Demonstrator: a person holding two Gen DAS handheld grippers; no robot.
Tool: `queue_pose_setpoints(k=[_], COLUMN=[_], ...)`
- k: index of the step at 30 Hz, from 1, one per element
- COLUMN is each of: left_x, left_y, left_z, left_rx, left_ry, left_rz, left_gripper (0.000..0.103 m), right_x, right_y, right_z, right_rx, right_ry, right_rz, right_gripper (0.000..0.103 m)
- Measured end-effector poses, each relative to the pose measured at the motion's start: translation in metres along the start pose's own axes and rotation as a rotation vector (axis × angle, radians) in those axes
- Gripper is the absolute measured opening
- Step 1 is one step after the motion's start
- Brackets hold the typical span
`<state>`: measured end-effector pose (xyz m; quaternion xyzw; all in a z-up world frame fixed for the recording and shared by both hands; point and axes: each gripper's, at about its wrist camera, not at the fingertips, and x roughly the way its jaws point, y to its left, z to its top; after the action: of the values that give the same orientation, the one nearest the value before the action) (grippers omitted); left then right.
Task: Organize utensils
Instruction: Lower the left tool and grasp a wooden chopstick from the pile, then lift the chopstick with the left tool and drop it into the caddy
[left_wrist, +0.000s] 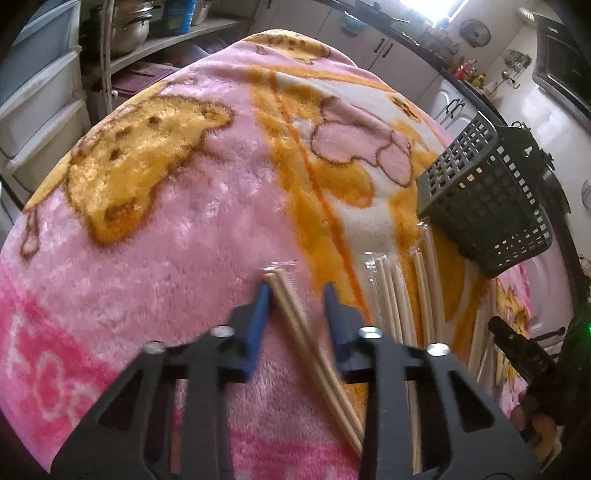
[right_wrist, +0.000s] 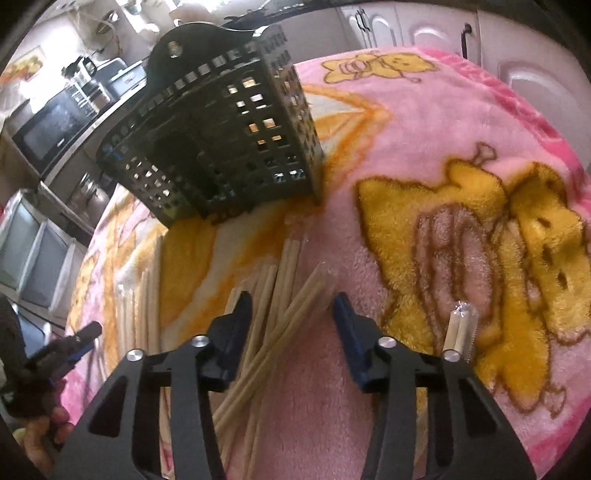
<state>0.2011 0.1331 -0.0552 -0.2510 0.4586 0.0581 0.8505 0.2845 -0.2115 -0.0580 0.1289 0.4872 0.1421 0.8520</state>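
Only the right view shows a small wrapped pack (right_wrist: 462, 328). Both the left gripper (left_wrist: 297, 295) and the right gripper (right_wrist: 291, 306) stand released around wrapped chopsticks (left_wrist: 295, 306), whose ends are cut off.

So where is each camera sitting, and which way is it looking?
Left wrist view: sits on the left claw, looks down along its blue fingers at wrapped chopsticks on the pink blanket; the right claw and a bit of hand show at the right edge.
Right wrist view: sits on the right claw, looks down at the chopstick pile; the left claw shows at the left edge.
Both show the dark basket and blanket.
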Motion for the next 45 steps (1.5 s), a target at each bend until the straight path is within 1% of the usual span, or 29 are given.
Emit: queue_pose_setpoints(k=[1,2,4,5,7,8,11,14,16,20,26,33,39,45], left_x=[0.001,0.001,0.0,-0.002,-0.005,-0.008,-0.02,-0.037,-0.048,-0.067,-0.089,-0.106,-0.118,-0.136], left_y=[0.0,-0.001,-0.005,-0.009,-0.017,-0.021,-0.036,-0.053,-0.065,-0.09,-0.115,-0.142,-0.166,-0.192], left_z=[0.001,0.003,0.004,0.004,0.006,0.006,0.009,0.015,0.02,0.03,0.046,0.065,0.089,0.118], left_rx=[0.004,0.012,0.029,0.043,0.069,0.08,0.126,0.178,0.213,0.27,0.312,0.351,0.37,0.393], left_ry=[0.002,0.001,-0.004,-0.009,-0.027,-0.034,-0.062,-0.104,-0.136,-0.186,-0.248,-0.299,-0.356,-0.437], left_rz=[-0.009,-0.025,-0.045,-0.057,-0.068,-0.077,-0.107,-0.138,-0.156,-0.188,-0.24,-0.276,-0.294,-0.299], left_gripper=[0.009,0.008,0.004,0.004,0.003,0.003,0.002,0.001,0.001,0.001,0.001,0.001,0.001,0.001], right_x=[0.001,0.002,0.004,0.005,0.004,0.001,-0.01,-0.024,-0.036,-0.064,-0.101,-0.136,-0.159,-0.185], right_y=[-0.001,-0.003,-0.003,-0.004,-0.005,-0.006,-0.006,-0.004,-0.002,0.006,0.02,0.031,0.043,0.056], right_z=[0.002,0.004,0.007,0.008,0.011,0.012,0.016,0.02,0.023,0.031,0.04,0.053,0.079,0.118], right_rx=[0.006,0.011,0.019,0.021,0.024,0.025,0.017,-0.013,-0.025,-0.079,-0.152,-0.22,-0.26,-0.281], right_ry=[0.002,0.004,0.012,0.017,0.021,0.017,-0.001,-0.03,-0.05,-0.118,-0.21,-0.312,-0.394,-0.495], right_rz=[0.005,0.008,0.024,0.034,0.056,0.063,0.097,0.113,0.142,0.178,0.207,0.226,0.226,0.222], right_gripper=[0.032,0.024,0.021,0.018,0.016,0.012,0.01,0.008,0.006,0.002,0.001,0.001,0.001,0.001])
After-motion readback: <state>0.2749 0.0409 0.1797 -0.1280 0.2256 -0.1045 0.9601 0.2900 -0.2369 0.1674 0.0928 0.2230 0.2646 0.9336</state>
